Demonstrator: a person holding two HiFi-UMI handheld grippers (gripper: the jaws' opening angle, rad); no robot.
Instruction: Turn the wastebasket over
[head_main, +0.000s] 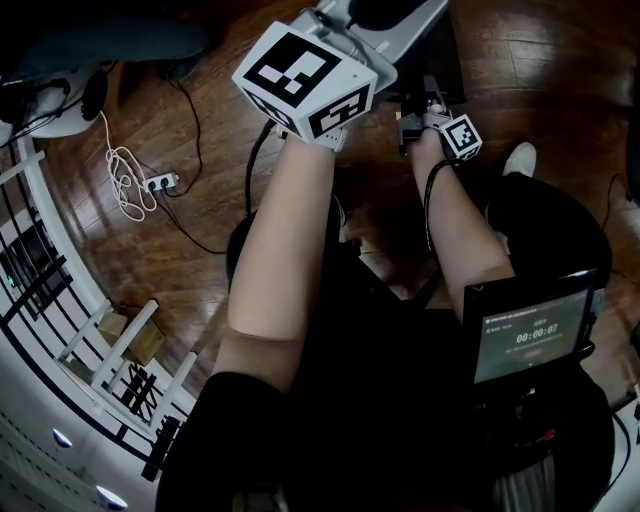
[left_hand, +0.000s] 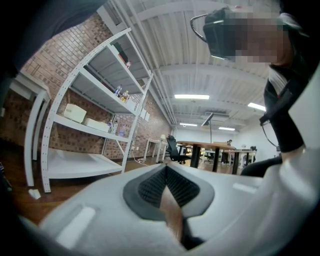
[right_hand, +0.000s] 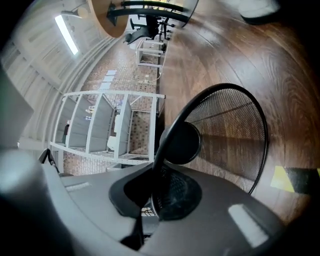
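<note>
A black wire-mesh wastebasket (right_hand: 235, 130) fills the right gripper view. I look into its mouth, down to its solid round bottom (right_hand: 182, 142), with wooden floor behind the mesh. My right gripper (right_hand: 150, 187) is shut on the basket's thin black rim (right_hand: 167, 135), which runs up from between the pads. In the head view the right gripper (head_main: 425, 112) sits low over the floor past my right forearm, and my arms hide the basket. The left gripper (left_hand: 167, 192) is raised, aimed across the room, and shut on nothing.
A power strip with a coiled white cable (head_main: 150, 183) lies on the wooden floor at left. White shelving (left_hand: 90, 125) stands against the brick wall. A white shoe (head_main: 520, 158) is at right, and yellow-black tape (right_hand: 292, 180) marks the floor. A lit screen (head_main: 530, 335) hangs at my waist.
</note>
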